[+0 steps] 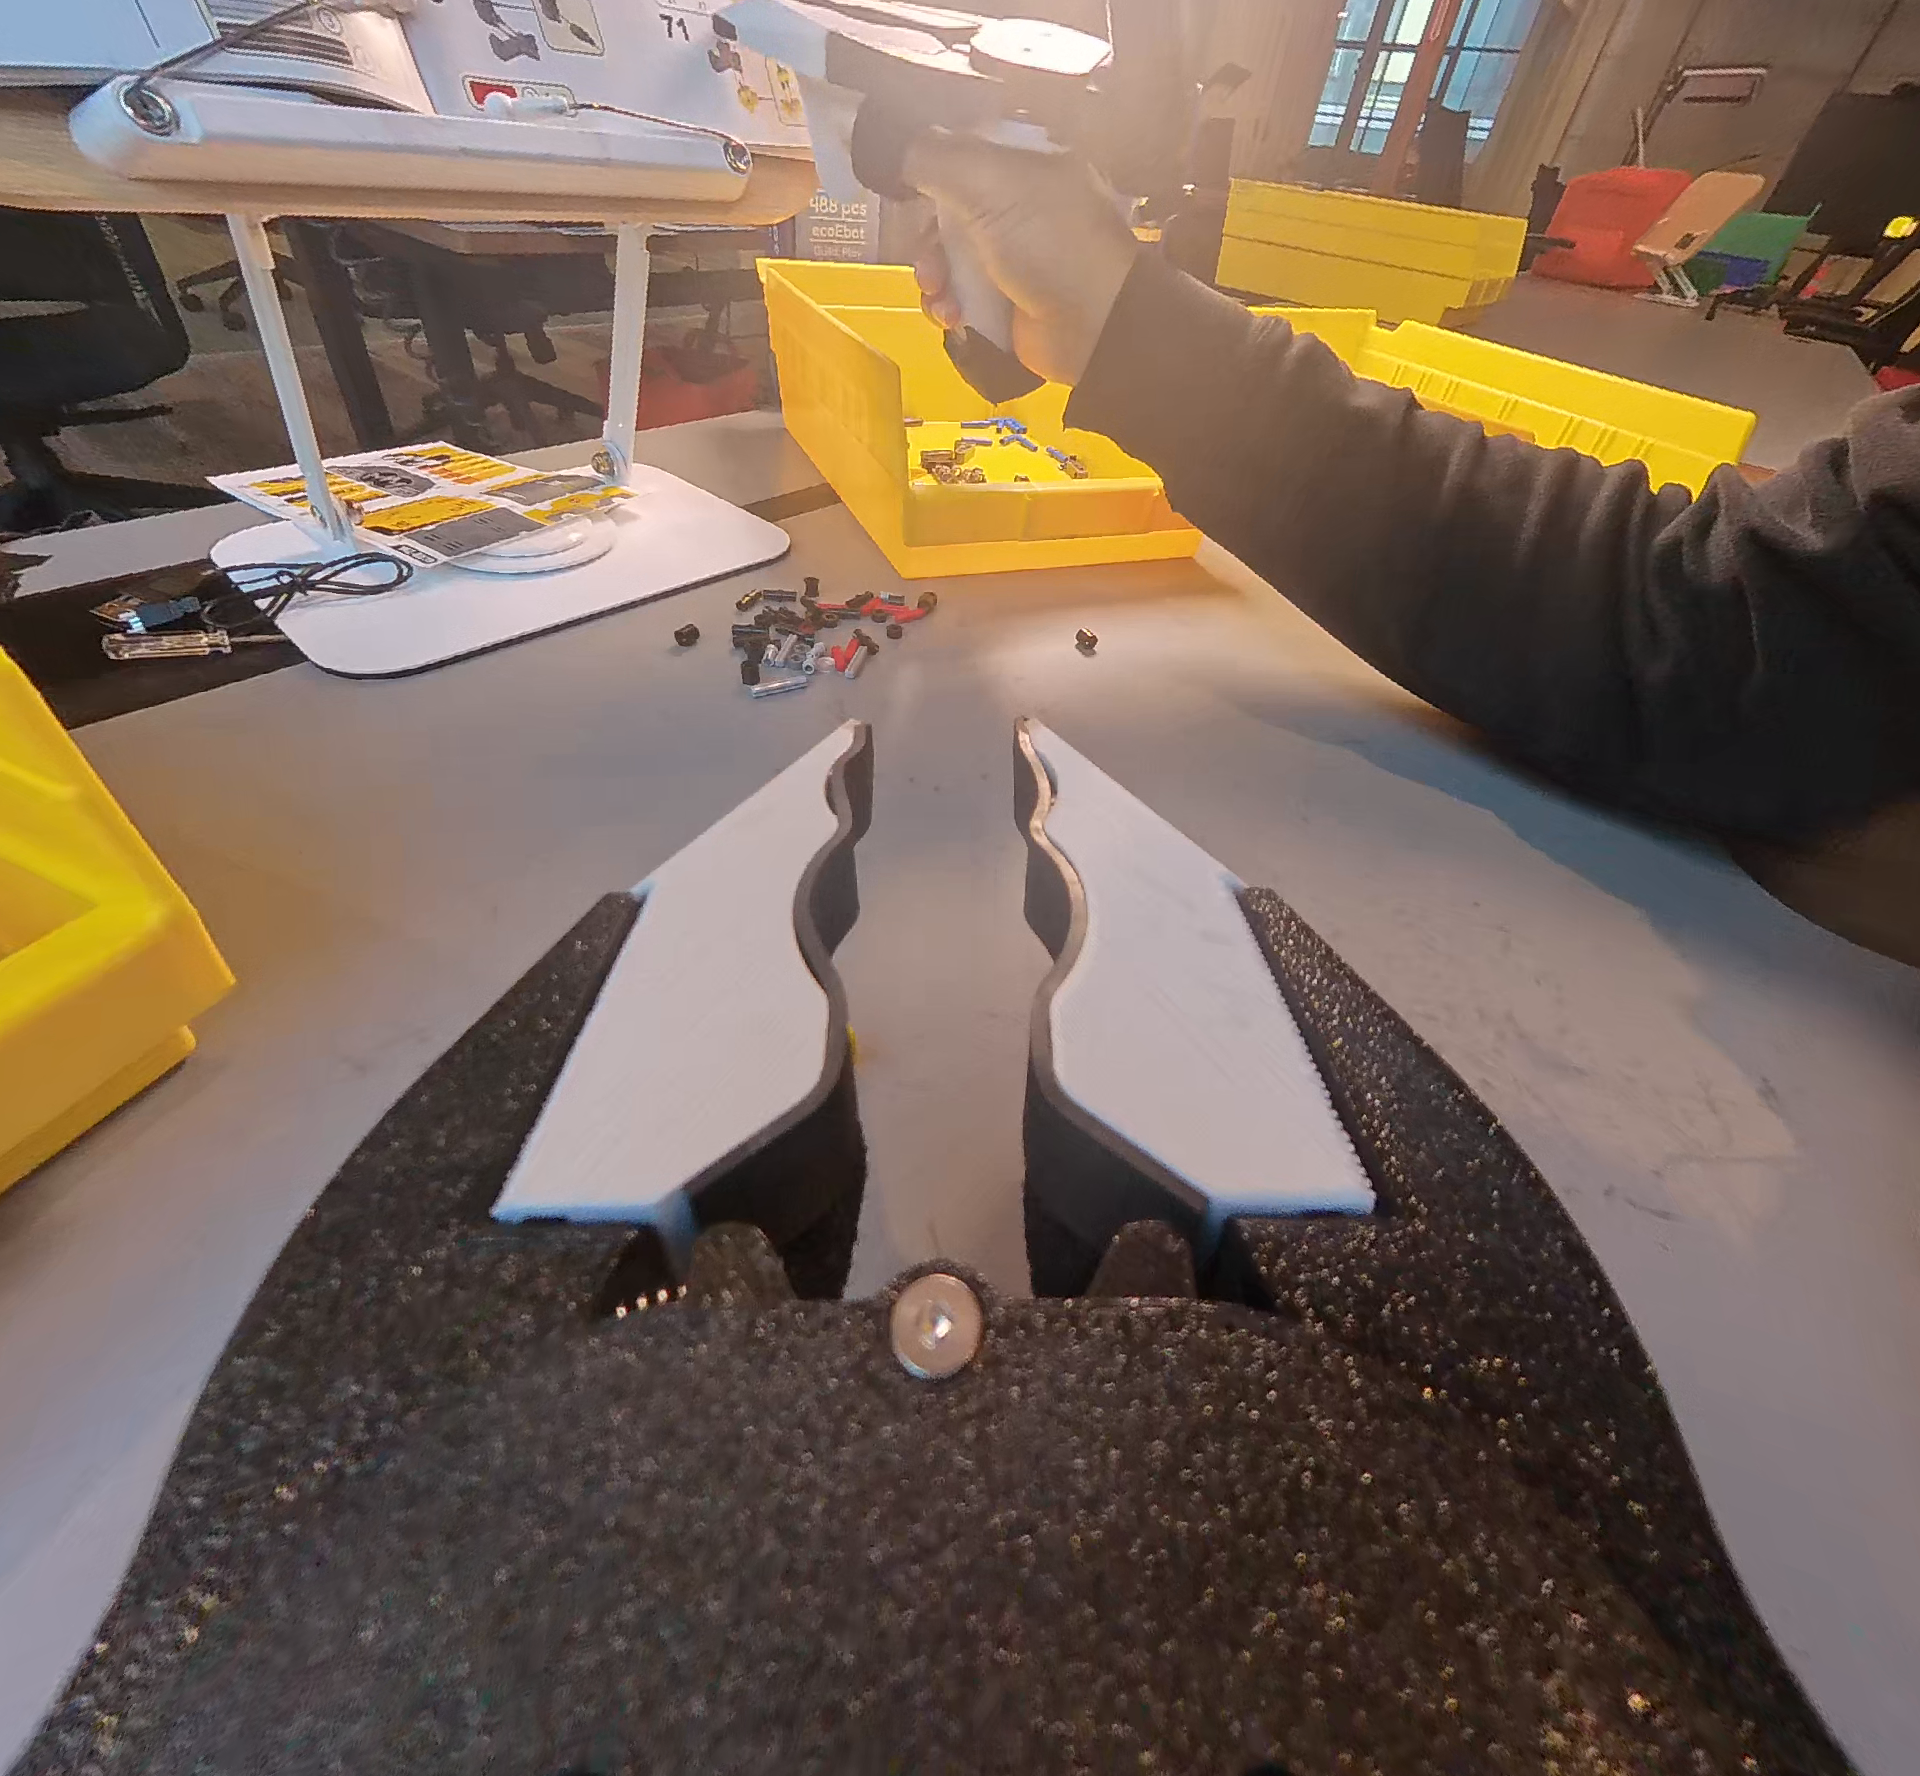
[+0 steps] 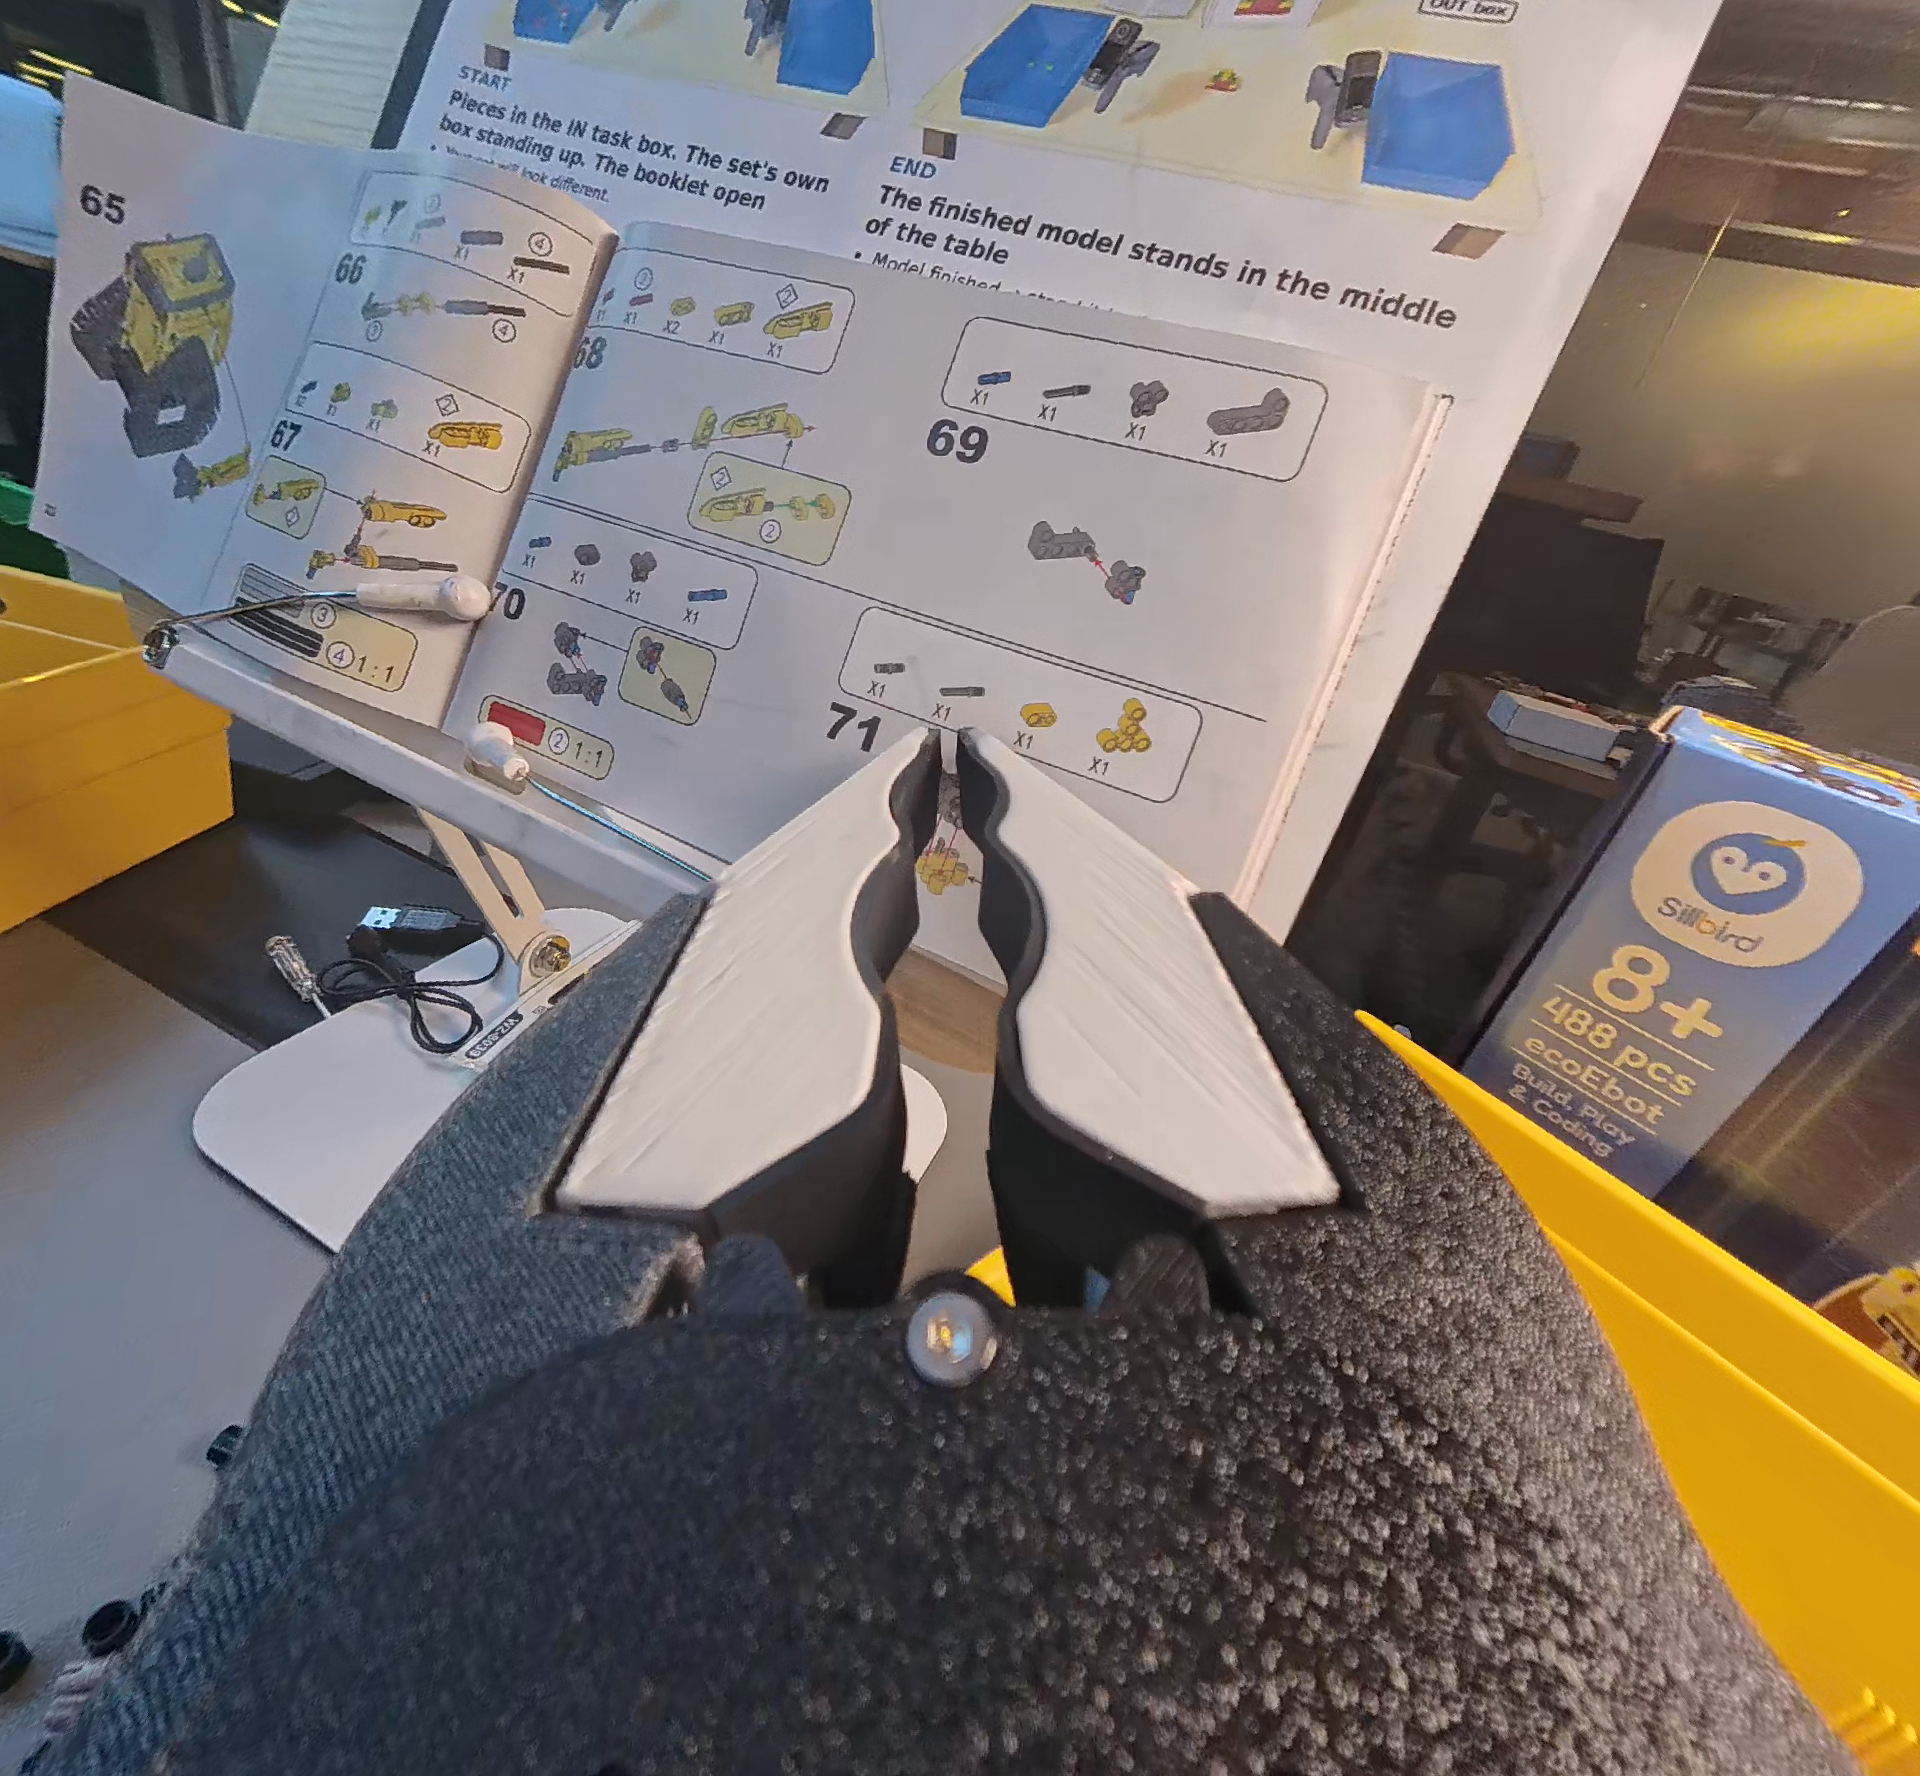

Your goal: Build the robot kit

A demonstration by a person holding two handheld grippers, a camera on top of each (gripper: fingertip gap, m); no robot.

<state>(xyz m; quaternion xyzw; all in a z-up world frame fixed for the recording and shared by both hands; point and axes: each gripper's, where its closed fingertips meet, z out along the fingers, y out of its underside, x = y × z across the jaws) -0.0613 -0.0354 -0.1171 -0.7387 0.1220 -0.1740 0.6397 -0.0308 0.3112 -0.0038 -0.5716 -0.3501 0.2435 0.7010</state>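
Note:
My left gripper [image 1: 943, 734] is open and empty, low over the grey table [image 1: 416, 843]. It points at a loose pile of small black, red and grey building parts [image 1: 810, 635] a short way ahead of its tips. My right gripper [image 2: 943, 741] is shut, with only a hairline gap at the tips and nothing visible between them. It is raised in front of the open instruction booklet [image 2: 935, 500] on a white stand. In the left wrist view a hand holds that right gripper [image 1: 904, 53] above a yellow bin [image 1: 831, 376] that holds small blue and dark parts [image 1: 997, 453].
The stand's white base [image 1: 644, 573] carries a sticker sheet [image 1: 436, 500], with a black cable [image 1: 312, 578] and a small screwdriver [image 1: 166, 643] beside it. Another yellow bin [image 1: 83, 947] is at my left. A lone black part [image 1: 1087, 637] lies right of the pile. A blue product box [image 2: 1683, 947] stands behind the bin's rim [image 2: 1558, 1207]. The grippers' ends are close to 35 cm from one another.

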